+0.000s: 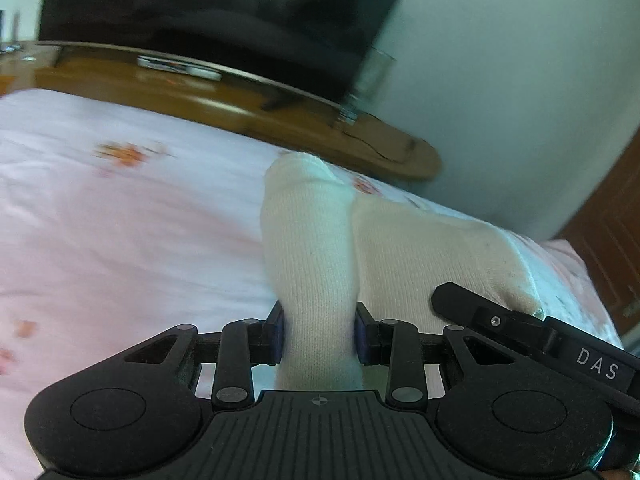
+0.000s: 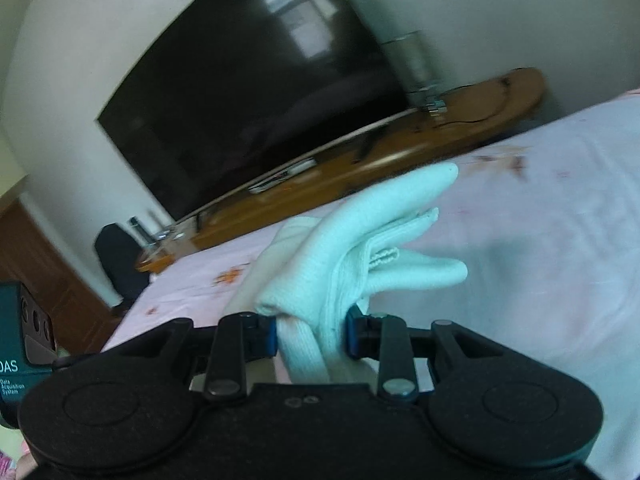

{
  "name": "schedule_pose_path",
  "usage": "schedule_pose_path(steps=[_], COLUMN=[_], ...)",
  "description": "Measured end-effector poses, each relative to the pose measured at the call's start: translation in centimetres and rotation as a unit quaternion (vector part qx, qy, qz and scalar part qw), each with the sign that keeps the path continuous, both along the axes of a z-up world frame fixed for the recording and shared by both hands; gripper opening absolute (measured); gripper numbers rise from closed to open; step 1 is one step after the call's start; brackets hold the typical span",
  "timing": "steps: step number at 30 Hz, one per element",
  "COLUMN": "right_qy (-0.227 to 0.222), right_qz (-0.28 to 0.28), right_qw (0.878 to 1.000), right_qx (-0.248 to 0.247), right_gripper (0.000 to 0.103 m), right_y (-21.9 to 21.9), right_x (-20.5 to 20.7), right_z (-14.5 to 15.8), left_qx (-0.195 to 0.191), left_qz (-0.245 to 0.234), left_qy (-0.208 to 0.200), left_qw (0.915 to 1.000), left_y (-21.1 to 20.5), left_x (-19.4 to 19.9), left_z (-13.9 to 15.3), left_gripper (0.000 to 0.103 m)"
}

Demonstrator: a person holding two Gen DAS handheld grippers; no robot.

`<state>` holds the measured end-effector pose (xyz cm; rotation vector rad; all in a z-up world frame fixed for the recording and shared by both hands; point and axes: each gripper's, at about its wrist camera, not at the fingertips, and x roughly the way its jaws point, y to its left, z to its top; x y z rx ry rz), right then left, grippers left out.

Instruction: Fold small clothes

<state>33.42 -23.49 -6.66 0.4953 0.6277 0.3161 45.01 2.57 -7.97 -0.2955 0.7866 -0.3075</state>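
A white knitted sock is lifted above a pink flowered bedsheet. My left gripper is shut on one end of it, the fabric pinched between the blue pads. The sock's other part stretches right toward the other gripper's black body. In the right wrist view my right gripper is shut on the bunched sock, whose cuff and folds stick out forward over the bedsheet.
A wooden bench-like stand runs along the bed's far edge with a large dark TV on it and a glass beside it. A dark chair and a brown door stand near the bed.
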Motion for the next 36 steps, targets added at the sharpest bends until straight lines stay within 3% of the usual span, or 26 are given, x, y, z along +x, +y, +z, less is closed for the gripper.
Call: schedule_pose_path(steps=[7, 11, 13, 14, 16, 18, 20, 25, 28, 30, 34, 35, 36], right_qy=[0.016, 0.074, 0.114, 0.125, 0.132, 0.136, 0.132, 0.157, 0.171, 0.175, 0.181, 0.187, 0.196], right_qz=[0.052, 0.056, 0.051, 0.047, 0.037, 0.030, 0.031, 0.053, 0.068, 0.080, 0.099, 0.103, 0.106], right_qw=[0.998, 0.993, 0.990, 0.989, 0.989, 0.989, 0.990, 0.986, 0.983, 0.981, 0.978, 0.977, 0.974], right_qx=[0.033, 0.068, 0.070, 0.067, 0.056, 0.051, 0.042, 0.036, 0.030, 0.017, 0.005, 0.012, 0.029], right_gripper=[0.029, 0.029, 0.031, 0.033, 0.039, 0.057, 0.064, 0.064, 0.056, 0.040, 0.025, 0.019, 0.017], right_y=[8.0, 10.2, 10.4, 10.5, 10.1, 9.4, 8.5, 8.2, 8.7, 9.4, 9.8, 9.8, 9.8], right_x=[2.9, 4.1, 4.3, 4.2, 3.7, 3.1, 2.2, -0.3, -1.7, -2.7, -4.1, -4.3, -4.2], right_z=[-1.7, -5.3, -7.3, -7.9, -8.5, -8.5, -8.0, -8.3, -9.0, -9.4, -9.0, -8.9, -8.8], left_qx=[0.032, 0.045, 0.044, 0.046, 0.054, 0.060, 0.064, 0.056, 0.052, 0.048, 0.061, 0.066, 0.066], left_qz=[0.051, 0.061, 0.059, 0.058, 0.056, 0.051, 0.045, 0.038, 0.034, 0.033, 0.018, 0.014, 0.008], left_qy=[0.028, 0.088, 0.105, 0.102, 0.094, 0.092, 0.094, 0.111, 0.117, 0.120, 0.112, 0.109, 0.108], left_qw=[0.9978, 0.9933, 0.9917, 0.9920, 0.9926, 0.9927, 0.9924, 0.9915, 0.9912, 0.9911, 0.9916, 0.9918, 0.9920], left_y=[8.4, 11.6, 12.6, 12.7, 12.9, 12.8, 12.8, 13.5, 13.7, 13.7, 13.4, 13.3, 13.4], left_x=[0.4, 1.1, 1.3, 0.9, 0.7, 0.2, -0.8, -3.3, -4.7, -5.7, -7.2, -7.5, -7.7], left_z=[-1.7, -5.5, -7.3, -7.6, -7.6, -7.3, -7.0, -7.6, -8.1, -8.4, -8.3, -8.1, -7.8], left_gripper=[0.034, 0.034, 0.039, 0.046, 0.048, 0.048, 0.048, 0.048, 0.048, 0.048, 0.047, 0.036, 0.034])
